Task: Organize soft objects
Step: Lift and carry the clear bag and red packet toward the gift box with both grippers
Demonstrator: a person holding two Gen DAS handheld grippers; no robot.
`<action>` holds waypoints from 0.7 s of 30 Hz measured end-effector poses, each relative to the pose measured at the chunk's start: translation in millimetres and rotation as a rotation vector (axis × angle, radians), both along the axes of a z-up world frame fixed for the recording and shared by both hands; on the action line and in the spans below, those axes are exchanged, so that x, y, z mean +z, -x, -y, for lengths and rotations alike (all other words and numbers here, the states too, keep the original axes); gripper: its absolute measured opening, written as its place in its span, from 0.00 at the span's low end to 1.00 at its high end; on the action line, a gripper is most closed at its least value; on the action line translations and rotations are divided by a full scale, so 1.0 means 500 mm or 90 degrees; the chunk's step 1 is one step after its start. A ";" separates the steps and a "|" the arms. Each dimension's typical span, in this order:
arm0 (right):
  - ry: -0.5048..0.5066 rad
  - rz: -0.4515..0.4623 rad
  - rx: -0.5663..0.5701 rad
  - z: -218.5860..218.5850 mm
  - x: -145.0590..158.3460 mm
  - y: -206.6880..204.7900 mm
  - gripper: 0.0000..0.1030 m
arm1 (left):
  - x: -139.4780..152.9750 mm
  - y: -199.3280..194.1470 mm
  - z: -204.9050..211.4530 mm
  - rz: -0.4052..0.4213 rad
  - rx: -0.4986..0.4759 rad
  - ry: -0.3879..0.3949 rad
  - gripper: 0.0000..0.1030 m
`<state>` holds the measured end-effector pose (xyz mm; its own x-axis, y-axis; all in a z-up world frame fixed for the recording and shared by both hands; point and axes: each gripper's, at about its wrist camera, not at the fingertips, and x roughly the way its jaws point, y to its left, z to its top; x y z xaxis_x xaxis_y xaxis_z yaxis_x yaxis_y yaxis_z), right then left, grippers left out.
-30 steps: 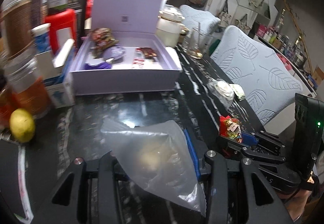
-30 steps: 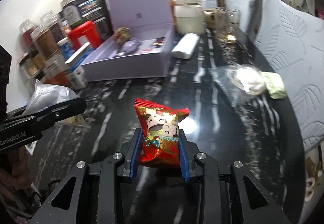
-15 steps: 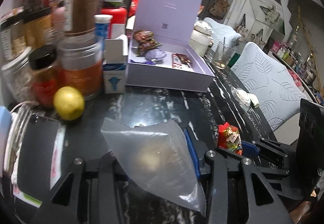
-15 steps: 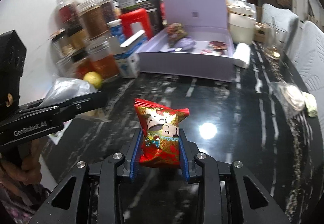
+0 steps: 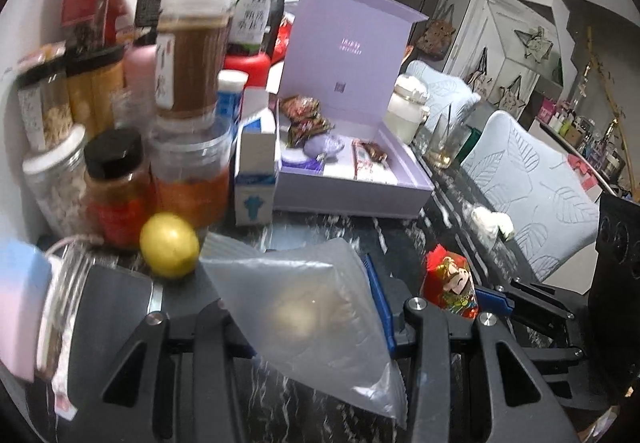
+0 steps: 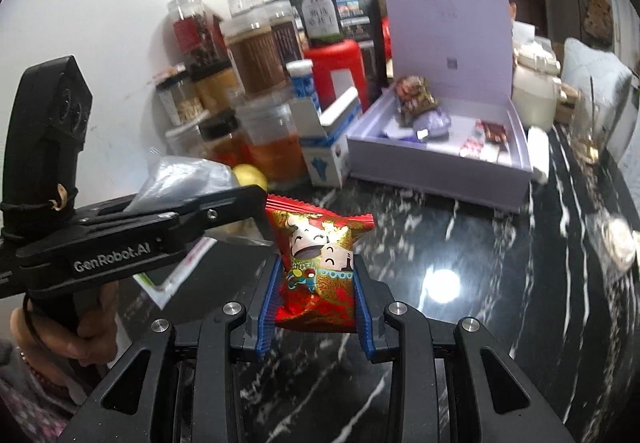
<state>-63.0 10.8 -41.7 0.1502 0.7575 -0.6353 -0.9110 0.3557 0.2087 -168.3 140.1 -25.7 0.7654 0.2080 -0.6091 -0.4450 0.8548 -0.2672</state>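
Note:
My left gripper (image 5: 304, 307) is shut on a clear plastic bag (image 5: 308, 307) with something pale and round inside; the bag hides the left pad. My right gripper (image 6: 316, 295) is shut on a red and gold snack packet (image 6: 320, 263) with cartoon faces, held upright above the black marble table (image 6: 480, 323). In the left wrist view the same red packet (image 5: 450, 287) shows at the right, in the other gripper. An open lilac box (image 5: 352, 179) (image 6: 440, 167) lies ahead with several small wrapped snacks in it. The left gripper (image 6: 240, 215) with its bag reaches in from the left, close beside the red packet.
Jars and bottles (image 5: 188, 83) crowd the table's left side, with a lemon (image 5: 170, 245) and a blue and white carton (image 5: 256, 171) in front. A white lidded pot (image 6: 536, 91), a glass (image 5: 444, 147) and padded chairs (image 5: 532, 199) are at the right. A hand (image 6: 72, 327) holds the left gripper's handle.
Both grippers have swung left and risen a little, each keeping its load. The jars and the lemon have come into view at the left, and the lilac box has slid toward the right.

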 end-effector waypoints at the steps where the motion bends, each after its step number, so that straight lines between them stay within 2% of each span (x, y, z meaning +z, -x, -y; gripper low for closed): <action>1: -0.005 0.005 0.000 -0.001 0.007 -0.002 0.32 | 0.007 -0.004 -0.001 0.007 -0.002 -0.003 0.41; 12: -0.055 0.091 -0.033 -0.020 0.129 -0.055 0.32 | 0.122 -0.076 -0.012 0.088 -0.043 -0.057 0.41; 16: -0.063 0.114 -0.052 -0.026 0.168 -0.082 0.32 | 0.160 -0.106 -0.023 0.121 -0.048 -0.066 0.41; 21: -0.083 0.153 -0.072 -0.030 0.221 -0.124 0.32 | 0.215 -0.148 -0.036 0.159 -0.045 -0.099 0.41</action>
<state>-0.8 25.8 68.7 0.3723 0.8006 -0.4695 -0.8960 0.4419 0.0431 -94.5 158.0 81.8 0.9033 0.2251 -0.3651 -0.3201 0.9204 -0.2247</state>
